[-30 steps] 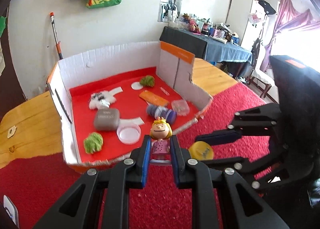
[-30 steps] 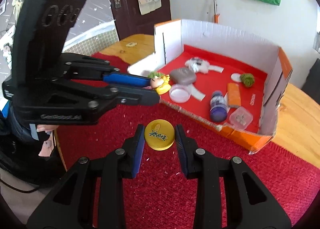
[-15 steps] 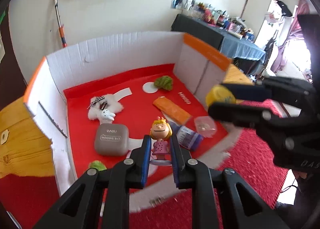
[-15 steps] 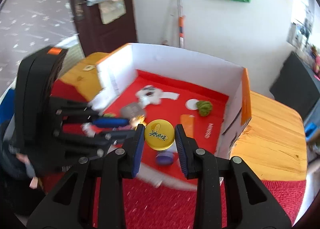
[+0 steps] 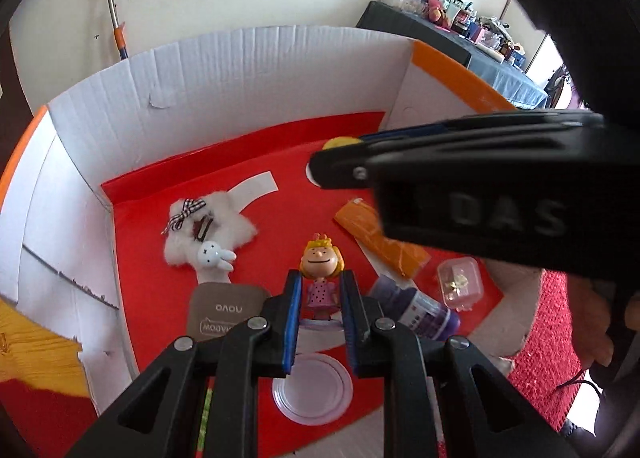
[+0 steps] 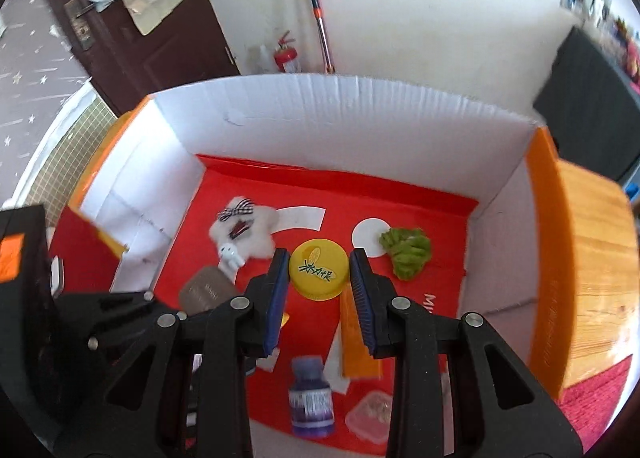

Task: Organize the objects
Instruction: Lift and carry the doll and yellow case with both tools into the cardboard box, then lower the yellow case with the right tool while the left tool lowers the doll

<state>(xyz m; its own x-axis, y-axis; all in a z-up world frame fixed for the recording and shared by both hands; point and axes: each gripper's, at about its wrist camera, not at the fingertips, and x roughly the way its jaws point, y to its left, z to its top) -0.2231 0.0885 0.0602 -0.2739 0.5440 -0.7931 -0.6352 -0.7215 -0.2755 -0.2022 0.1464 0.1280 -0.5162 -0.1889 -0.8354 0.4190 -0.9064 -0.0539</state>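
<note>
Figurine [image 5: 321, 276] first, from my left wrist: my left gripper [image 5: 320, 308] is closed on its pink body, below the big head, over the box [image 5: 248, 69] and its red floor; it looks like light, hard plastic, top-heavy on thin legs, so the torso is the sound place to pinch; from my right wrist, my right gripper [image 6: 320, 278] clamps the yellow lid [image 6: 319, 270] by its rim, over the red floor beside the green tuft [image 6: 406, 252]; stiff, light, slick-edged, I judge
</note>
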